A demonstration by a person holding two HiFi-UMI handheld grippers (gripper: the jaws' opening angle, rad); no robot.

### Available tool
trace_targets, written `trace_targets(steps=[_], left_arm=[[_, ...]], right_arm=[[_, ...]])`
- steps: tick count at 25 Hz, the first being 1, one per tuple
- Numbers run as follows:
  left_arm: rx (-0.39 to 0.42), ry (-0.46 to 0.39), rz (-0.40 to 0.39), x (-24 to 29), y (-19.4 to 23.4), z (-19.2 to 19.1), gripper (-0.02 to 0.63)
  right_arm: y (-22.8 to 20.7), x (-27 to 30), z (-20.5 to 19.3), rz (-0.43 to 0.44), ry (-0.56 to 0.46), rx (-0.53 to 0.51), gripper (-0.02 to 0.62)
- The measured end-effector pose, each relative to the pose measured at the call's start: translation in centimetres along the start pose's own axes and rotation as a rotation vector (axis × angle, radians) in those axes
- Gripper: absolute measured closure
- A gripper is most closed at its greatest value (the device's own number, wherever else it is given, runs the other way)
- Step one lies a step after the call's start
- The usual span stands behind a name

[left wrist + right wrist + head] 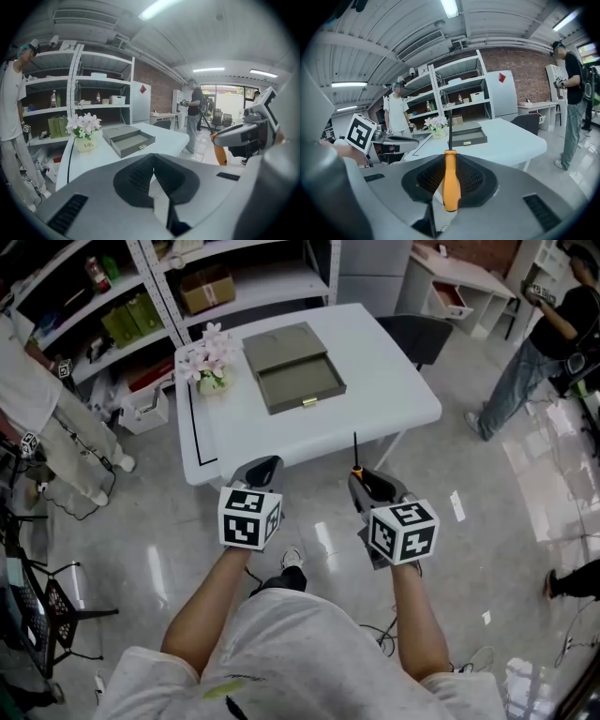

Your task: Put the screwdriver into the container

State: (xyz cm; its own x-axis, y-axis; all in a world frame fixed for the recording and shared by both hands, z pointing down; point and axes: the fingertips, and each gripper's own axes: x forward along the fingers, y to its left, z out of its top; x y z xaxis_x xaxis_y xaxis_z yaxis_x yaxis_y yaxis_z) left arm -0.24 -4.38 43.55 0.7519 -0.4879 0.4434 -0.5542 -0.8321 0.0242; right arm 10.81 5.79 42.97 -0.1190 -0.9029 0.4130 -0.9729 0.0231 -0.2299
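Currently: right hand-held gripper (369,486), jaws pinching the orange handle of the screwdriver (451,180), shaft pointing toward the tabletop (394,381). Left hand-held gripper (153,173), jaws pressed together, empty, alongside. Grey container (292,367), drawer open, on tabletop, well apart from both. Flowers (208,360) beside container.

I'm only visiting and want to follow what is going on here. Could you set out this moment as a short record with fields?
right gripper: shut on the orange-handled screwdriver, shaft pointing towards the table
left gripper: shut, holding nothing
container: grey box on the white table, its drawer pulled open
flowers: in a pot beside the container
progress: screwdriver not yet in the container; both grippers held off the table's near edge
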Motion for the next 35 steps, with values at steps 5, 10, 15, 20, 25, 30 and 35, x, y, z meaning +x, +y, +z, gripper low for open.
trace_targets(steps=[5, 10, 15, 20, 25, 30, 35], left_arm=[[-0.007, 0.012, -0.019, 3.1, 3.2, 1.2, 0.603], [-0.017, 0.017, -0.032, 5.8, 5.8, 2.1, 0.603], [-0.021, 0.013, -0.052, 7.5, 7.7, 3.1, 0.603], [-0.032, 0.009, -0.061, 8.7, 9.8, 3.8, 0.603], [-0.039, 0.005, -0.068, 9.6, 11.5, 4.2, 0.603], [-0.046, 0.007, -0.078, 10.6, 12.4, 4.1, 0.603], [-0.048, 0.013, -0.072, 11.3, 13.2, 3.9, 0.603]], right_arm=[[-1.2, 4.0, 1.7, -0.015, 0.016, 0.021, 0.520], [-1.9, 7.2, 3.0, -0.022, 0.033, 0.022, 0.520], [-2.4, 9.7, 4.5, -0.040, 0.044, 0.017, 0.520], [-2.6, 11.8, 5.8, -0.053, 0.055, 0.002, 0.520], [-2.6, 13.7, 7.0, -0.056, 0.077, -0.026, 0.520], [-2.4, 15.6, 7.8, -0.035, 0.108, -0.062, 0.520], [-2.8, 16.9, 8.4, -0.009, 0.151, -0.113, 0.520]])
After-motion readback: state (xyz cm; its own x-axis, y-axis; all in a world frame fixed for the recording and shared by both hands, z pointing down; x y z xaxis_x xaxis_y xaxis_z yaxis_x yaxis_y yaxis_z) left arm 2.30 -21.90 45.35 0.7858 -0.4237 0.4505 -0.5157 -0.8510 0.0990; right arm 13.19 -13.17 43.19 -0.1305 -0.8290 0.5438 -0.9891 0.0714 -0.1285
